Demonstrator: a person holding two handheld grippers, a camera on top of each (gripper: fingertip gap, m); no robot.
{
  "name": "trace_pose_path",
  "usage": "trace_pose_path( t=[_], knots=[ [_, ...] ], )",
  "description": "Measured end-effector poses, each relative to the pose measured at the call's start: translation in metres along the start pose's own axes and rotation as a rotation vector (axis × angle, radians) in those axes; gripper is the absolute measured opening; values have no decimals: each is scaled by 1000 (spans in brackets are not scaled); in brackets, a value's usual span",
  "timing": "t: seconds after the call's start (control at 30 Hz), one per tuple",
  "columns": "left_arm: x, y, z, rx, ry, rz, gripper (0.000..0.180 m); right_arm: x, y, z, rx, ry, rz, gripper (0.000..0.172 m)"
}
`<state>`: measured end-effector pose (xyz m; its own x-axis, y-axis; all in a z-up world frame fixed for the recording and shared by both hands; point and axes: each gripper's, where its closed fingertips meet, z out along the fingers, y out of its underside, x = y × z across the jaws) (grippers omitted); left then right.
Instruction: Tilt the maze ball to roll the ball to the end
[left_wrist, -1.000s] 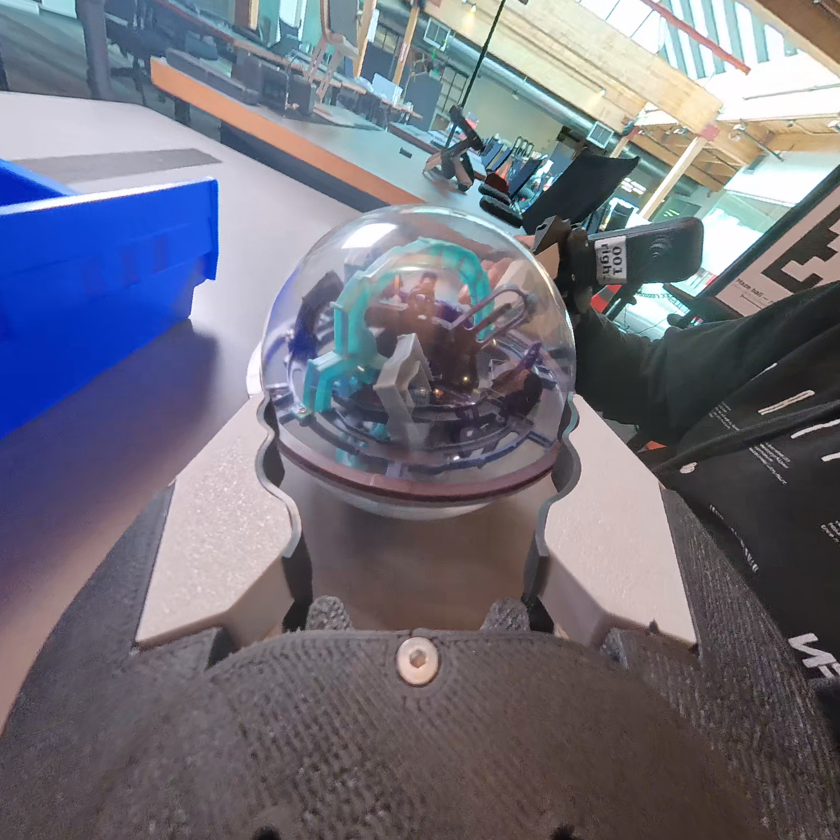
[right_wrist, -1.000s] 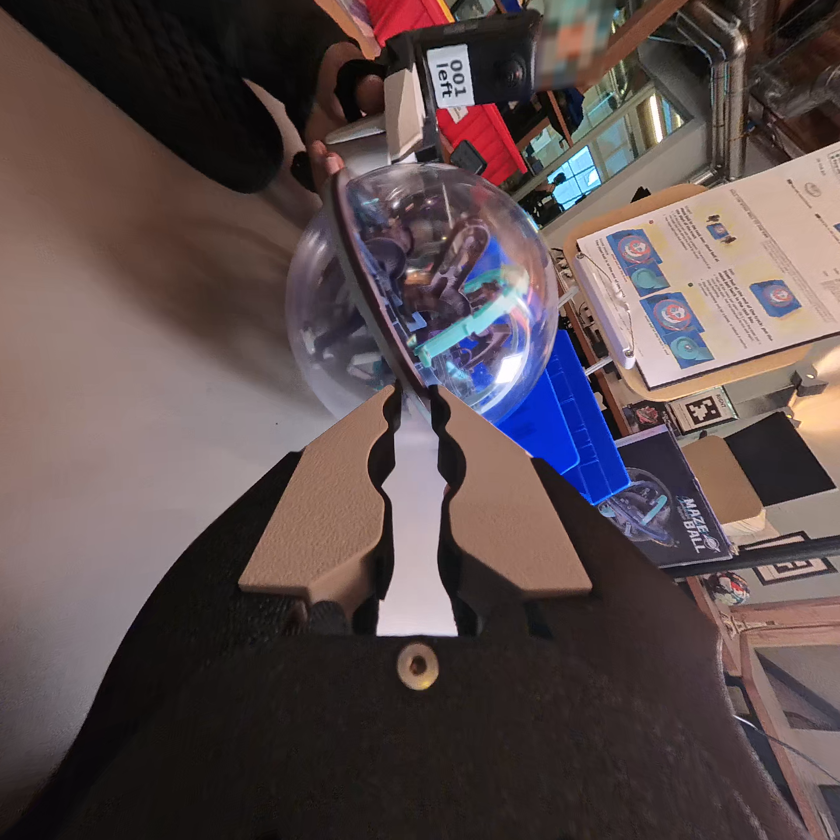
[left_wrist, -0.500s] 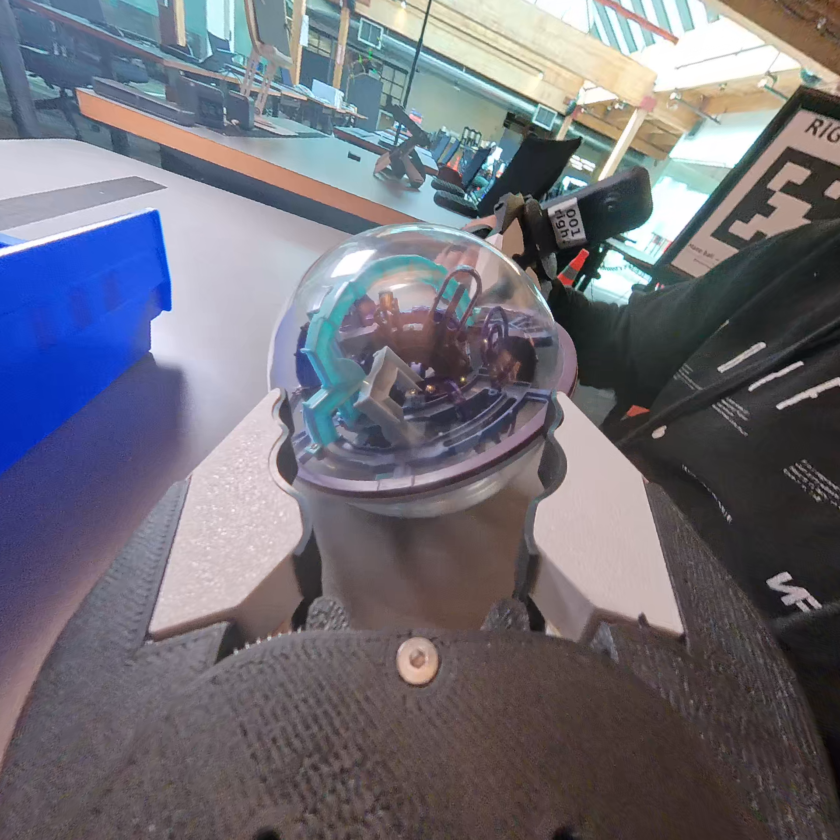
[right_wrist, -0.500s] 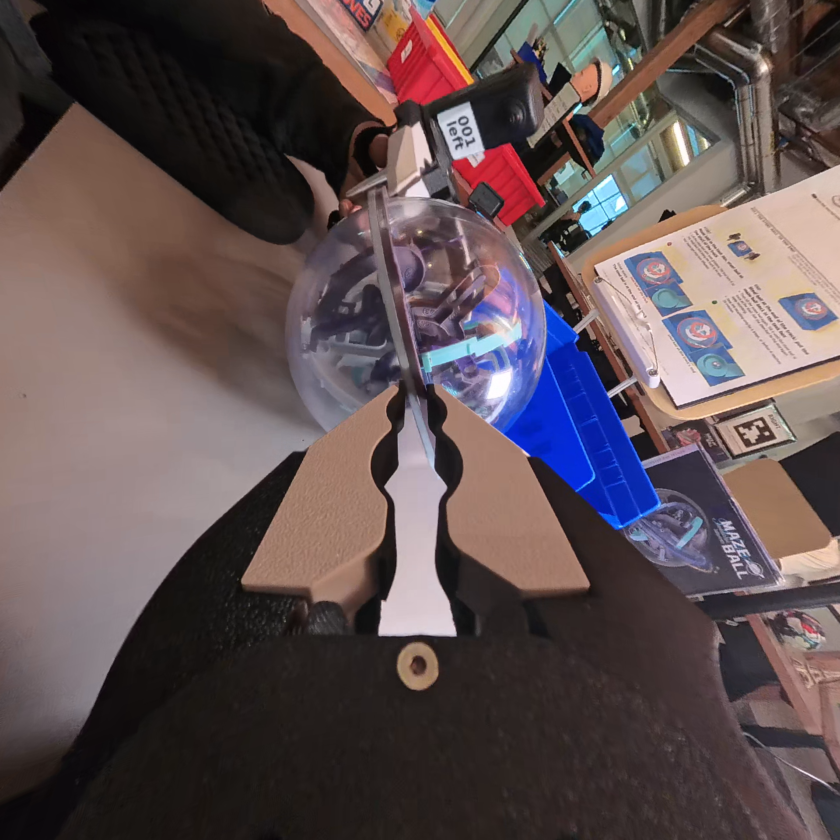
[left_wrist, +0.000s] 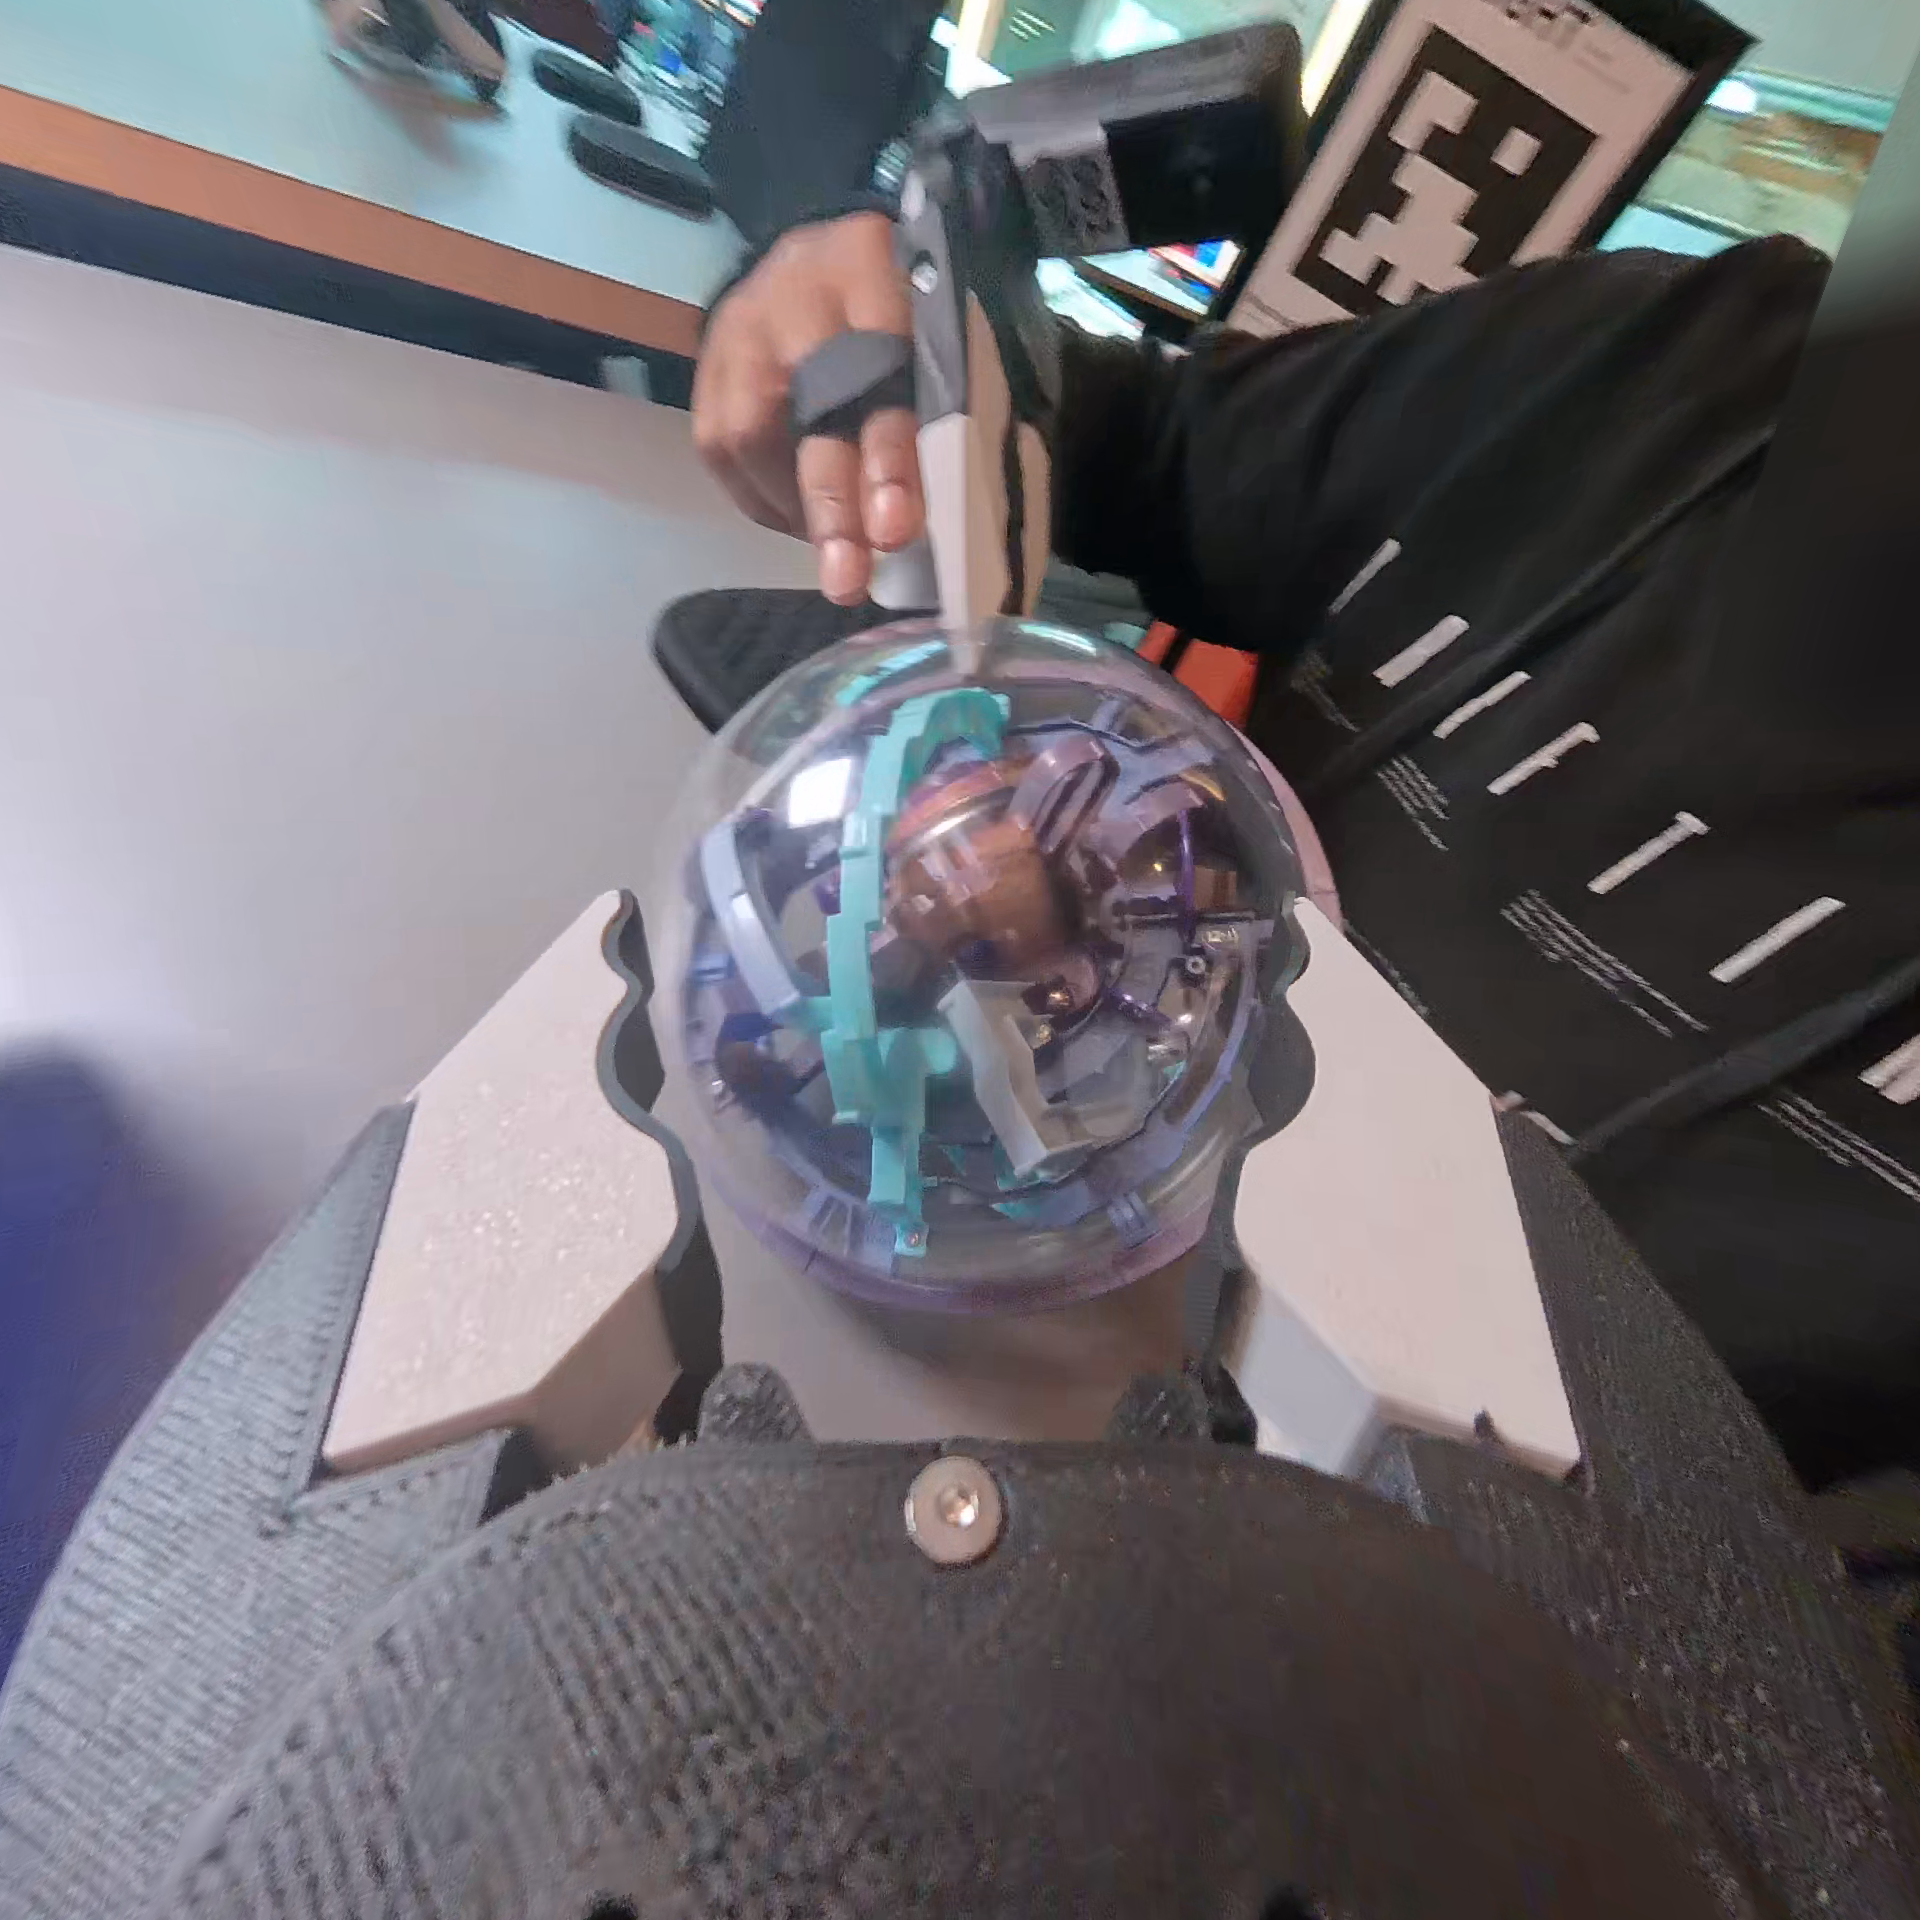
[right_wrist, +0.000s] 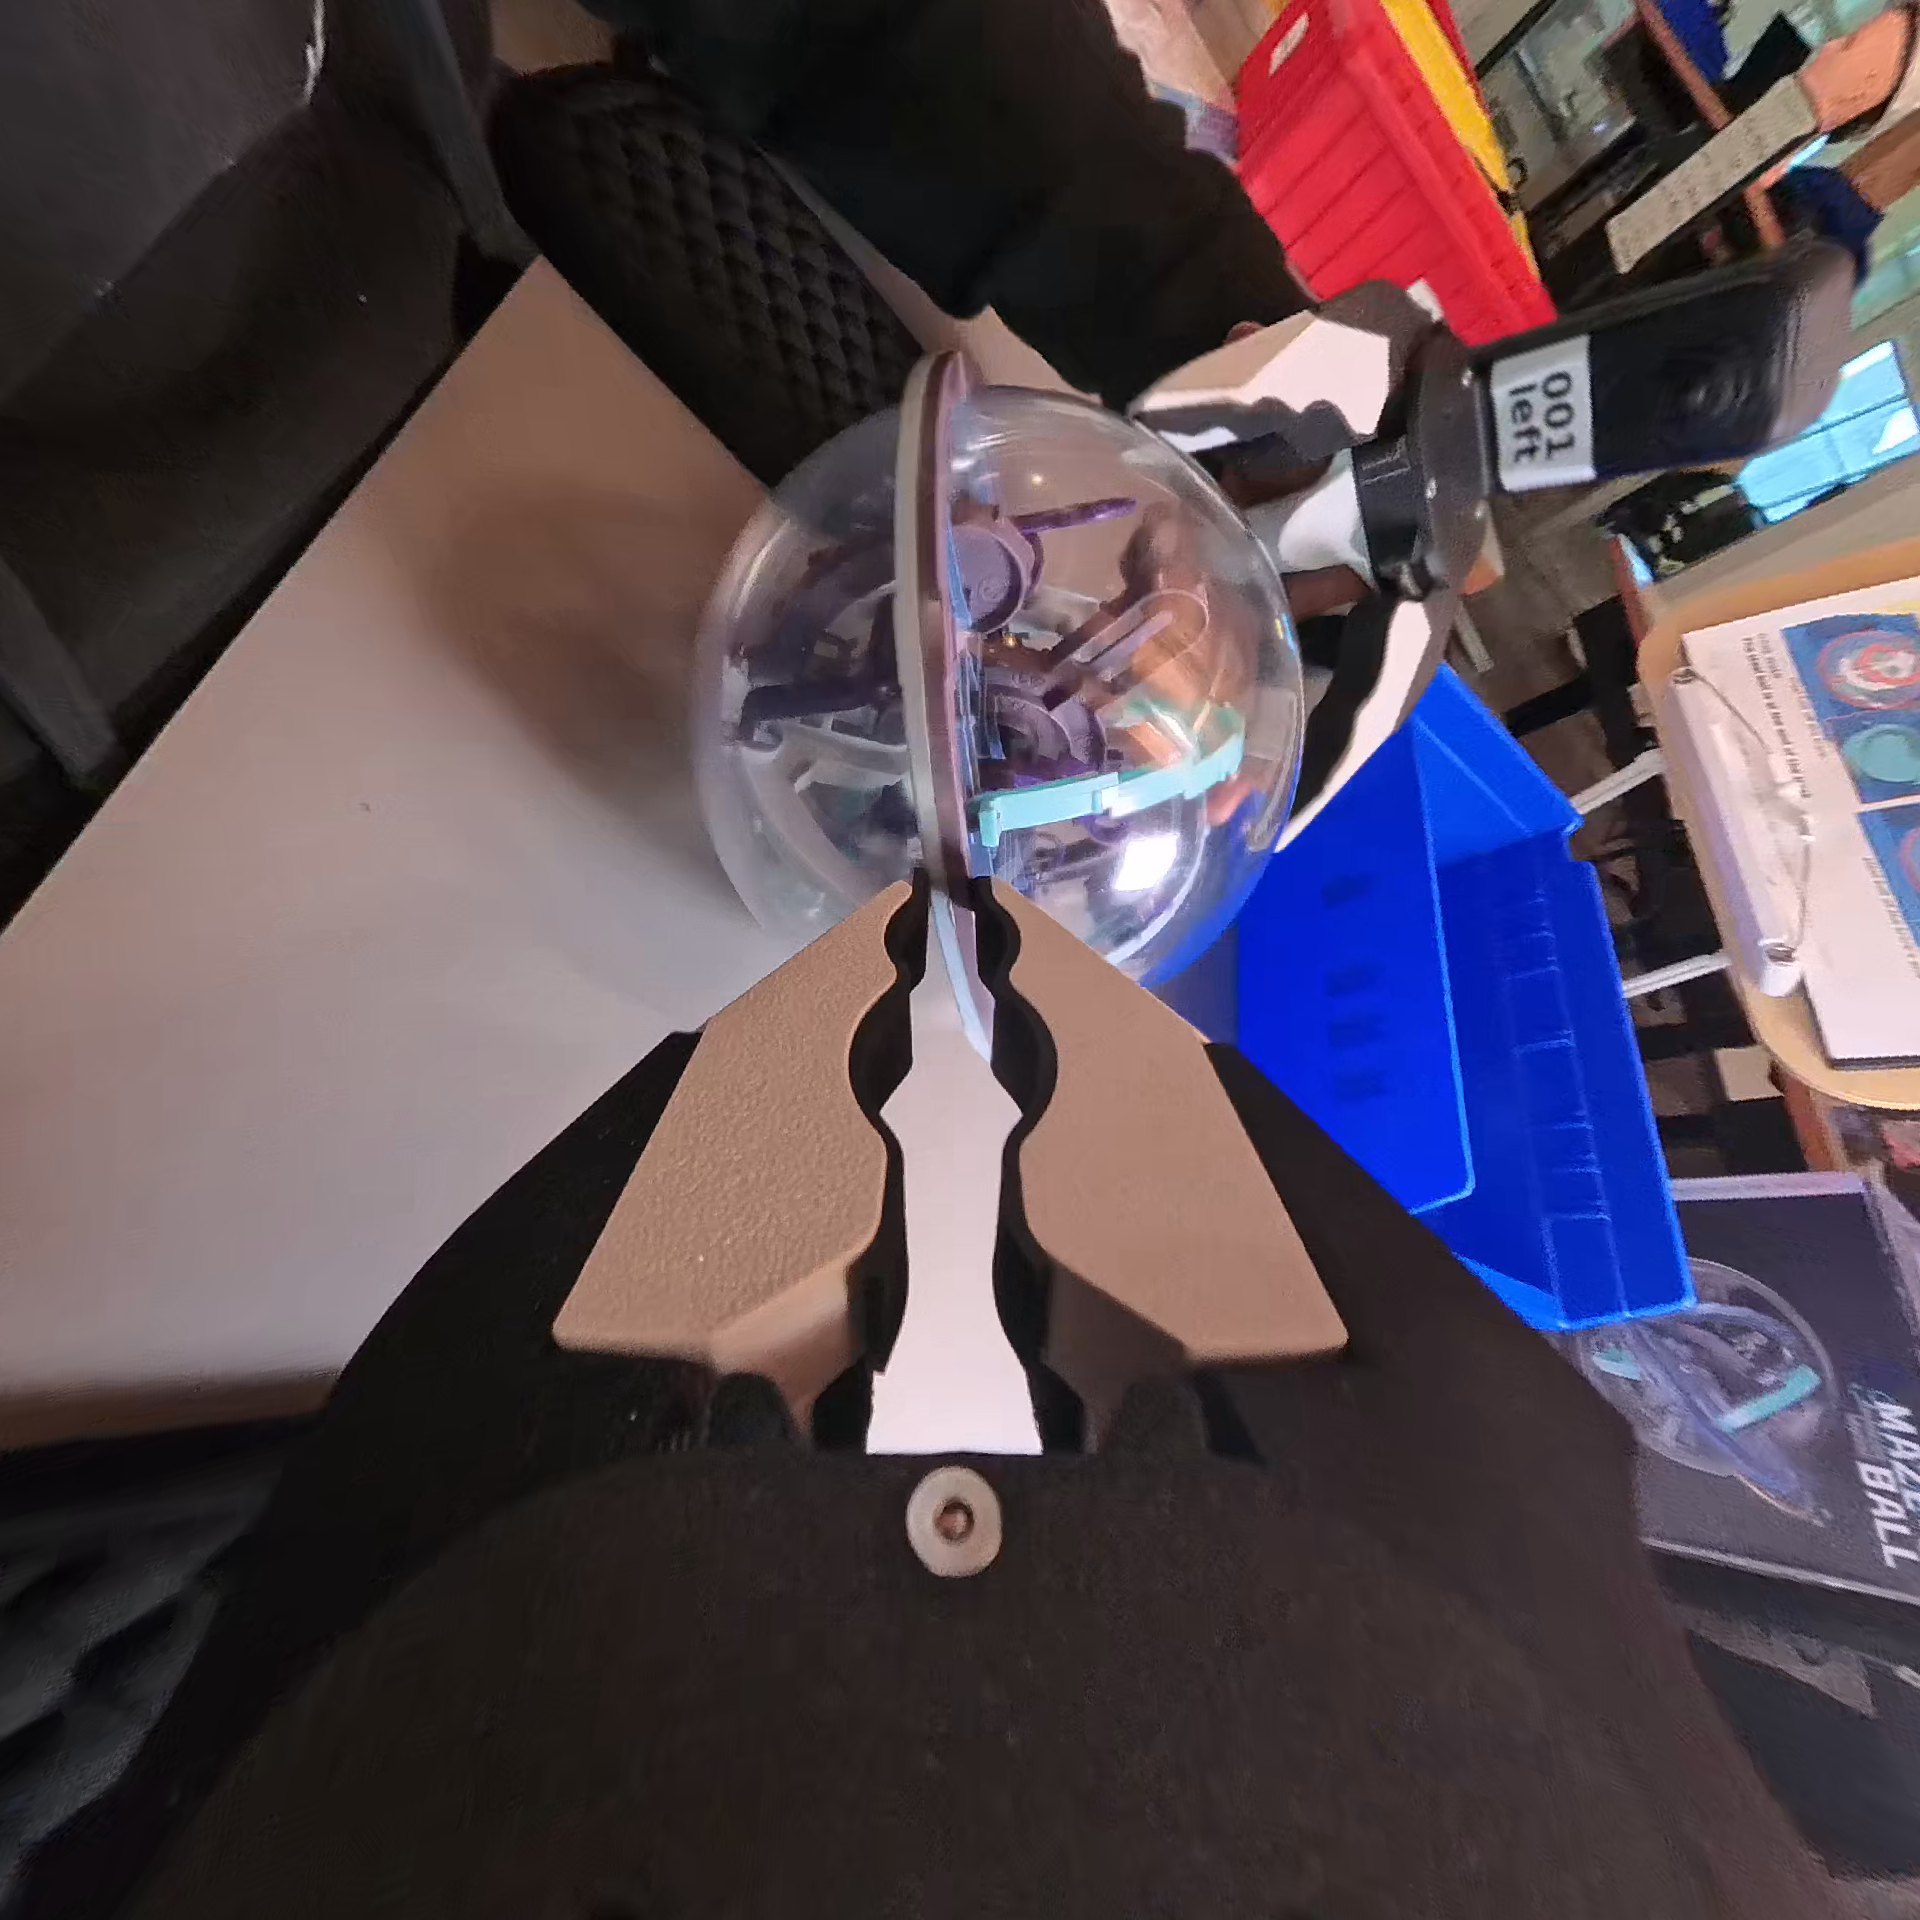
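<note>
Clear plastic maze ball (left_wrist: 977, 987) hangs above the table (right_wrist: 312, 831) — left gripper (left_wrist: 961, 997) spread wide around its body, right gripper (right_wrist: 951, 894) pinched narrow on the rim (right_wrist: 920, 623) — two holds for controlled tilting.

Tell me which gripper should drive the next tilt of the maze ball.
Left, probably. The left gripper cradles the maze ball across its width, a finger on each side. The right gripper only pinches the thin equator rim, better as a steadying hold.
</note>
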<state>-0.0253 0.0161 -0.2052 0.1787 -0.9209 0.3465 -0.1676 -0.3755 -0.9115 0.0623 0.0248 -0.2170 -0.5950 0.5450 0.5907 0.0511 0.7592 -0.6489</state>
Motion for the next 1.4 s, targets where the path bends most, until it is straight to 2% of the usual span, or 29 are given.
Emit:
trace_pose_path(
  t=[0.03,0.1,0.17,0.33,0.43,0.53,0.63,0.77,0.87,0.93,1.17,1.4],
  knots=[
    [4,4,5,-17,38,-4,118,0,2,0,-9,-16,6,7],
    [5,8,12,-24,40,13,127,2,3,-2,-19,-52,31,7],
    [7,12,13,-22,39,6,128,7,0,-4,8,-55,79,7],
    [2,17,11,63,-19,-83,127,28,8,-7,66,49,202,9],
    [0,17,8,120,-44,-117,127,37,25,-7,24,137,282,17],
    [-2,18,5,157,-66,-147,127,23,38,-18,-39,128,448,46],
    [-3,19,3,176,-86,-167,127,4,33,-26,-52,176,612,74],
    [-6,17,5,187,-132,-177,126,-22,20,0,-84,290,741,98],
    [-8,17,7,211,-160,-205,126,-15,15,15,-44,414,824,100],
    [-9,17,6,225,-180,-228,126,-9,16,21,-48,441,804,104],
    [-14,16,-1,278,-255,-310,126,0,20,26,-17,309,846,100],
    [-12,18,-6,322,-243,-284,125,7,17,26,-8,244,794,98]
  ],
)
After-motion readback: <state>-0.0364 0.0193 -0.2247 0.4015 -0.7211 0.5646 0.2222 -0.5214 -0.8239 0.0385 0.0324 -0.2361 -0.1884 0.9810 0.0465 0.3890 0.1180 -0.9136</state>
